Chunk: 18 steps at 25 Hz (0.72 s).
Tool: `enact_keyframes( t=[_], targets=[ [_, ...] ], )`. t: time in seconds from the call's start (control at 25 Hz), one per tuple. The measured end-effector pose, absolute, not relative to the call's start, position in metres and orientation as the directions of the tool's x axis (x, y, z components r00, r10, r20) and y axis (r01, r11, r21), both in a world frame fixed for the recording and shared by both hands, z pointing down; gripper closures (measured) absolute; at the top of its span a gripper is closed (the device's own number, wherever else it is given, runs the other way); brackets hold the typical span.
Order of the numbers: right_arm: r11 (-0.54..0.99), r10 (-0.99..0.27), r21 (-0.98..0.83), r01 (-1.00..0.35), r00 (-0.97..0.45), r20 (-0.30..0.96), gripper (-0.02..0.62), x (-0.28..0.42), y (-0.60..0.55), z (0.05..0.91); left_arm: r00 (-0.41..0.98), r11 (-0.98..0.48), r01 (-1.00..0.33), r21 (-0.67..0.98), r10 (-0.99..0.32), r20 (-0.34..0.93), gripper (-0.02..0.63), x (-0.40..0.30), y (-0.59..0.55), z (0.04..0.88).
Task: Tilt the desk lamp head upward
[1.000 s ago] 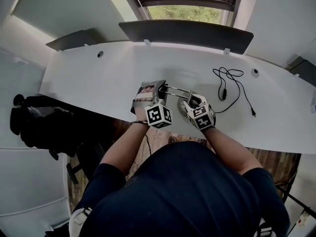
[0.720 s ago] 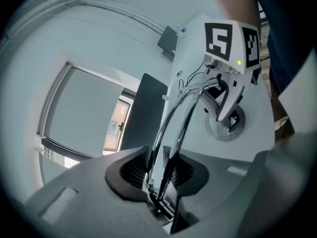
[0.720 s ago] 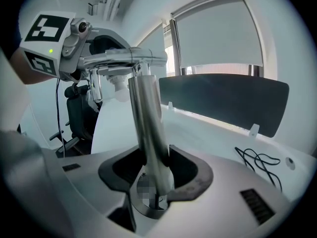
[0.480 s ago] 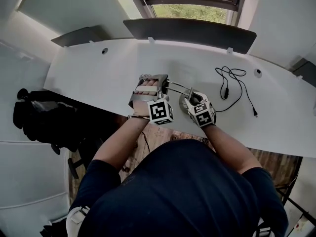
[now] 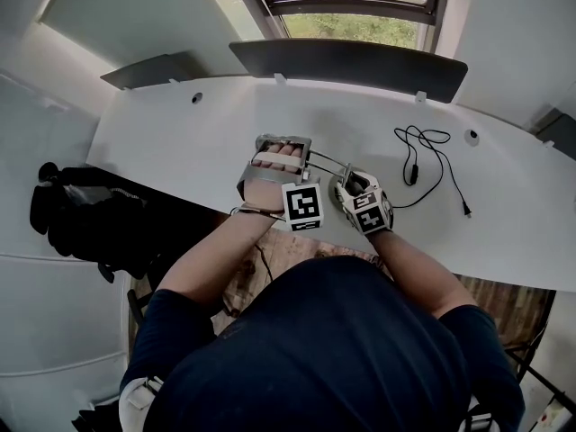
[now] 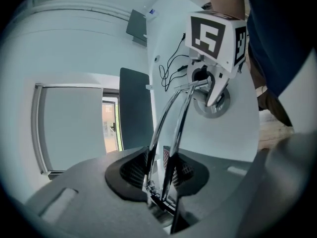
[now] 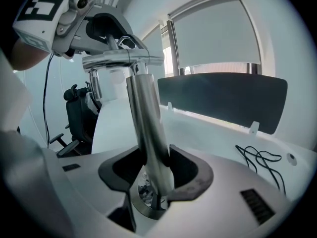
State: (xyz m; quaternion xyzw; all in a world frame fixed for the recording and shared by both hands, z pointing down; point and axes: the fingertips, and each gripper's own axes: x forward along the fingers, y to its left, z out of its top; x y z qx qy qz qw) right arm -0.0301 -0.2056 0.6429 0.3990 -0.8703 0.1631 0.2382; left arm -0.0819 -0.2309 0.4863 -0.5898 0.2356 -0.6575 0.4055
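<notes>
Since a second ago our left gripper [image 6: 161, 171] drew nearer the right gripper [image 7: 158, 177]. It clamps the desk lamp's [image 7: 143, 100] two rods [image 6: 171, 118], which run toward the one upright post [image 7: 152, 145] on the desk [image 5: 180, 142], clamped by the right.

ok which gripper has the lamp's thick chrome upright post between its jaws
The right gripper: its jaws grip the thick chrome post. The left gripper holds the pair of thin chrome rods instead.

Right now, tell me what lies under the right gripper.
The lamp's round metal base, flat on the white desk. The right gripper clasps the chrome post rising from it. In the head view the gripper covers nearly all of the base.
</notes>
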Motion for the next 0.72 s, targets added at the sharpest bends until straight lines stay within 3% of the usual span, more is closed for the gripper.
enact_keyframes(
  t=[0.36, 0.72],
  targets=[
    [0.612, -0.618, -0.123, -0.781, -0.570, 0.541, 0.430, -0.032, -0.203, 0.639, -0.070, -0.608, 0.444, -0.659, -0.756, 0.650, 0.509, -0.074, -0.220, 0.480],
    [0.621, -0.622, -0.090, -0.778, -0.560, 0.548, 0.431, -0.033, -0.204, 0.640, -0.079, -0.597, 0.529, -0.603, -0.742, 0.666, 0.518, -0.062, -0.214, 0.477]
  ],
)
